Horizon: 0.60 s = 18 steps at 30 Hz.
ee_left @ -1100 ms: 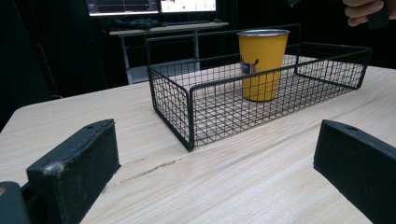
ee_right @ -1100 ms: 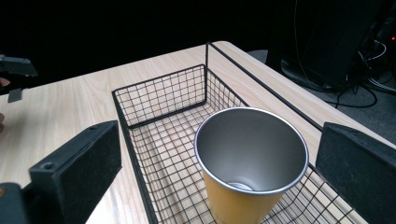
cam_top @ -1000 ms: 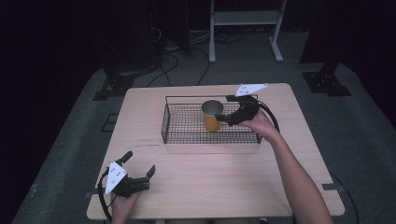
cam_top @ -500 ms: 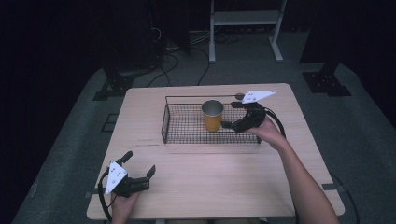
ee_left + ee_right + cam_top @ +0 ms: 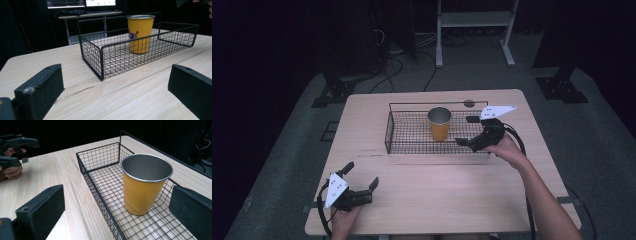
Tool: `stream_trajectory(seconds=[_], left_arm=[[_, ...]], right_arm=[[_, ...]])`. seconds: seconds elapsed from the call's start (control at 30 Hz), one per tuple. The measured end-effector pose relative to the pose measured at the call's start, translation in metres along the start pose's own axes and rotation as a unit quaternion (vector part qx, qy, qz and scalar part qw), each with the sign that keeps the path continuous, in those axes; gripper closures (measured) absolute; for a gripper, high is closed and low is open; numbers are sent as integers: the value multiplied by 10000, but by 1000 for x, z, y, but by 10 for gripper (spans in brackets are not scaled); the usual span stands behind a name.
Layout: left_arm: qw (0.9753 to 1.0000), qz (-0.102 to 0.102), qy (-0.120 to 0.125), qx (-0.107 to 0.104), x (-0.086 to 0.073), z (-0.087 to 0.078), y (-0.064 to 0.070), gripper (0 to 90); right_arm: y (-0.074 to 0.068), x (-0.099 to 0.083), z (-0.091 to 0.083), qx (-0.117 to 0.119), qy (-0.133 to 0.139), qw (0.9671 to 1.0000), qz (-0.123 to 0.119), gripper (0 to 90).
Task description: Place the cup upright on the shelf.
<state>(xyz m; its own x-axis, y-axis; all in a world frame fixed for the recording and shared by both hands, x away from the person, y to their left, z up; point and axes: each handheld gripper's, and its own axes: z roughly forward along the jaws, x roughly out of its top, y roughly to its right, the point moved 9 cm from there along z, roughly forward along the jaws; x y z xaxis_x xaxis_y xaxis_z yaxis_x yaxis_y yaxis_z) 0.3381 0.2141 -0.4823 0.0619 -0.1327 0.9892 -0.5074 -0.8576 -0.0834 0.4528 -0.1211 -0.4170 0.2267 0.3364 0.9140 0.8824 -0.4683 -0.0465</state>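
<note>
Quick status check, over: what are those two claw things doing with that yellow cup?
Both grippers open: left resting near table edge, right beside the basket. Yellow cup upright inside it. Nothing blocking.

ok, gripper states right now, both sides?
Left gripper: open, empty, low over the table, away from the basket.
Right gripper: open, empty, at the basket beside the cup.

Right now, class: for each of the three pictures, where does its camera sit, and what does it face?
High view: above the table's near side, looking down; forearms and both grippers show.
Left gripper view: low on the wooden table, facing the black wire basket; its jaws show.
Right gripper view: over the basket; its jaws show.
All share the yellow metal cup.
</note>
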Motion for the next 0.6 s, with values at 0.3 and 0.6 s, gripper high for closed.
stream_trajectory(seconds=[0.3, 0.6], left_arm=[[10000, 3, -1, 1, 0, 0, 0, 0], [10000, 4, -4, 4, 0, 0, 0, 0]], right_arm=[[-8, -9, -10, 28, 25, 10000, -16, 0], [-16, -20, -17, 66, 14, 10000, -11, 0]])
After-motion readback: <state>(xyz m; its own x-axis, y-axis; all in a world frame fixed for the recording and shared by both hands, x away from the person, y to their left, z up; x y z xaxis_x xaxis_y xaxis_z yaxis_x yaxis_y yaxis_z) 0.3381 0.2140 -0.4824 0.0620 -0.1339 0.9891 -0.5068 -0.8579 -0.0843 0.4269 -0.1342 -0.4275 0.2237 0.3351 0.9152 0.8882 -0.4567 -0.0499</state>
